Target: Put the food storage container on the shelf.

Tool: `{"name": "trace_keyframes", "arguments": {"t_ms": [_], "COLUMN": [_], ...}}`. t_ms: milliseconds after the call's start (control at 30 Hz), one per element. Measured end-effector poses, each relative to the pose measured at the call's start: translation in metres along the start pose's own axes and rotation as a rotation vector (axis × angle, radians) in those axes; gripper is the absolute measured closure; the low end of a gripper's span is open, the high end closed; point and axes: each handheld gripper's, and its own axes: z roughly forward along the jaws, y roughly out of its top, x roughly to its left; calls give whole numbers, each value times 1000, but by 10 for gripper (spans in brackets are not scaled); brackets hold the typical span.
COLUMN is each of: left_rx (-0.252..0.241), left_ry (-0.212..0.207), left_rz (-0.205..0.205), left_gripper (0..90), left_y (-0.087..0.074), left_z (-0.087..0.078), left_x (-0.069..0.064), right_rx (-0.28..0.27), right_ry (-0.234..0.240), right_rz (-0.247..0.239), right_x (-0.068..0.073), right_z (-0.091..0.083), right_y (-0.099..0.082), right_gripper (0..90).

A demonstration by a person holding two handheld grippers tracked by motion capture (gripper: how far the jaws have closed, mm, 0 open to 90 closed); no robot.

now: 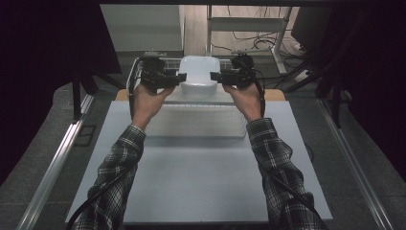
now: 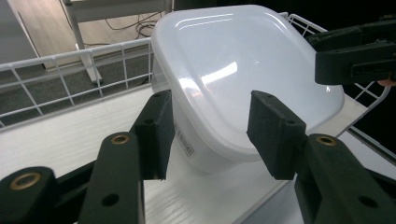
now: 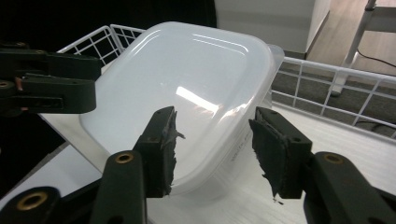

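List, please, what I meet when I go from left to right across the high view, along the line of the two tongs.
Left tongs → white plastic container → right tongs. The container sits on the white shelf with a wire rail, and each tongs stands at one of its sides, jaws apart.

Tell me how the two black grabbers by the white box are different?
The left gripper has smooth, whole pads on its fingers, but the right gripper has torn, ragged pads on its fingers. In the high view the left gripper comes at the white container from its left side, the right gripper from its right side. Both are black, both stand open at the container's lidded edge, neither squeezing it.
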Motion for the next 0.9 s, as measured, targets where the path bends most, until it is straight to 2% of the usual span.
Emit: {"name": "trace_keyframes", "arguments": {"t_ms": [100, 133, 267, 467, 500, 533, 667, 733, 800, 900], "left_rx": [11, 18, 20, 2, -2, -6, 5, 13, 15, 10], "left_ry": [1, -10, 4, 21, 17, -5, -29, -16, -3, -7], "left_rz": [5, 12, 15, -10, -20, -33, -30, -13, -15, -26], "left_gripper": [476, 427, 424, 408, 408, 429, 460, 456, 455, 451], "left_y": [1, 0, -1, -1, -1, -1, 0, 1, 1, 0], "left_z": [-1, -2, -4, -2, -1, 0, -1, -3, -3, -3], "left_x": [-2, -4, -5, 1, 1, 3, 1, -3, -2, 1], "right_rx": [7, 17, 24, 38, 38, 28, 25, 29, 30, 33], "right_ry": [-2, 5, 3, 4, 4, -1, 3, 11, 17, 22], "right_rz": [-5, -20, -45, -44, -44, -33, -16, -7, -4, -10], "right_x": [1, 4, 12, 15, 15, 13, 10, 8, 9, 13], "right_z": [1, 2, 1, -2, -2, 0, 1, 0, 0, -1], "right_y": [1, 1, -1, 1, 1, 2, 2, 3, 2, 2], "right_gripper": [486, 491, 480, 477, 477, 476, 478, 480, 482, 485]}}
